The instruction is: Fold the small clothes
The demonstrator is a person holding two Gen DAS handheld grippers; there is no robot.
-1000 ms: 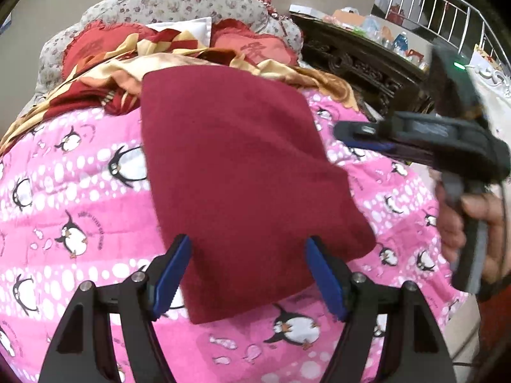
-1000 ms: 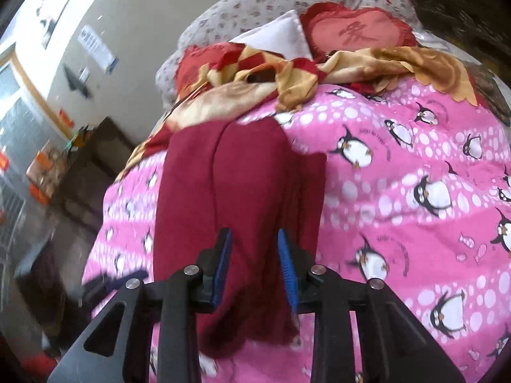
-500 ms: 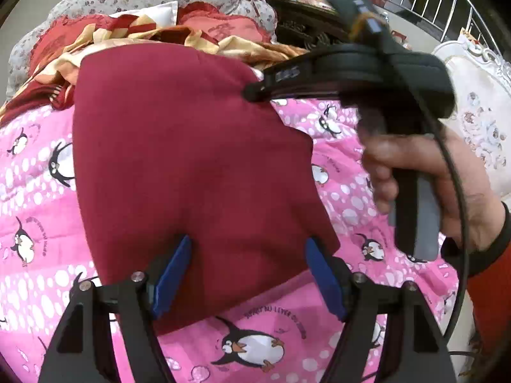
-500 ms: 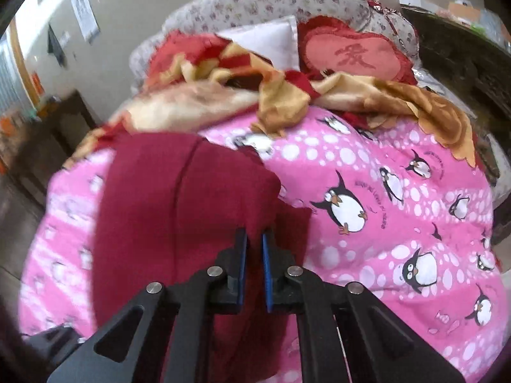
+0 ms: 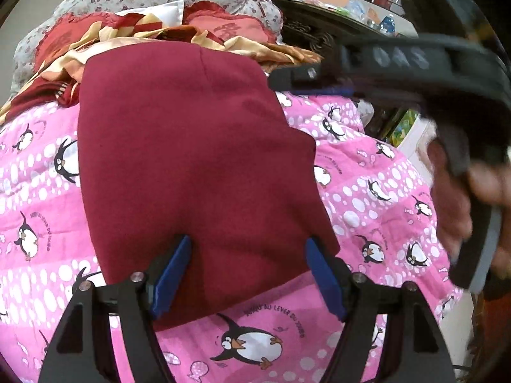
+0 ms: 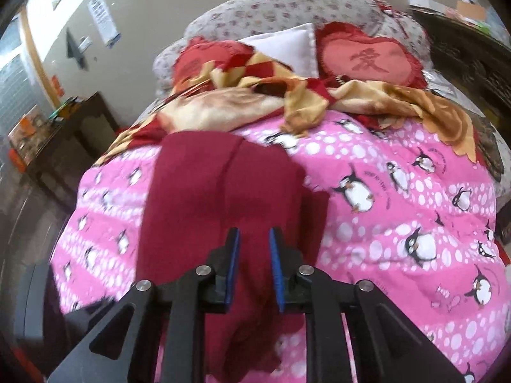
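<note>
A dark red garment (image 5: 191, 166) lies folded on the pink penguin quilt (image 5: 367, 198). My left gripper (image 5: 249, 274) is open, its blue pads over the garment's near edge. My right gripper shows blurred in the left wrist view (image 5: 306, 79), above the garment's far right corner. In the right wrist view the right gripper (image 6: 254, 268) has a narrow gap between its pads, with the red cloth (image 6: 223, 191) under and between them; it does not pinch the cloth.
A gold and red blanket (image 6: 303, 95), a heart pillow (image 6: 367, 57) and a white pillow (image 6: 284, 44) lie at the bed's head. Dark wooden furniture (image 5: 319, 28) stands at the right, a dark side table (image 6: 64, 134) at the left.
My right gripper was shut on the red cloth half a second ago; its jaws have now parted slightly and it has risen. My left gripper stays open over the near edge.
</note>
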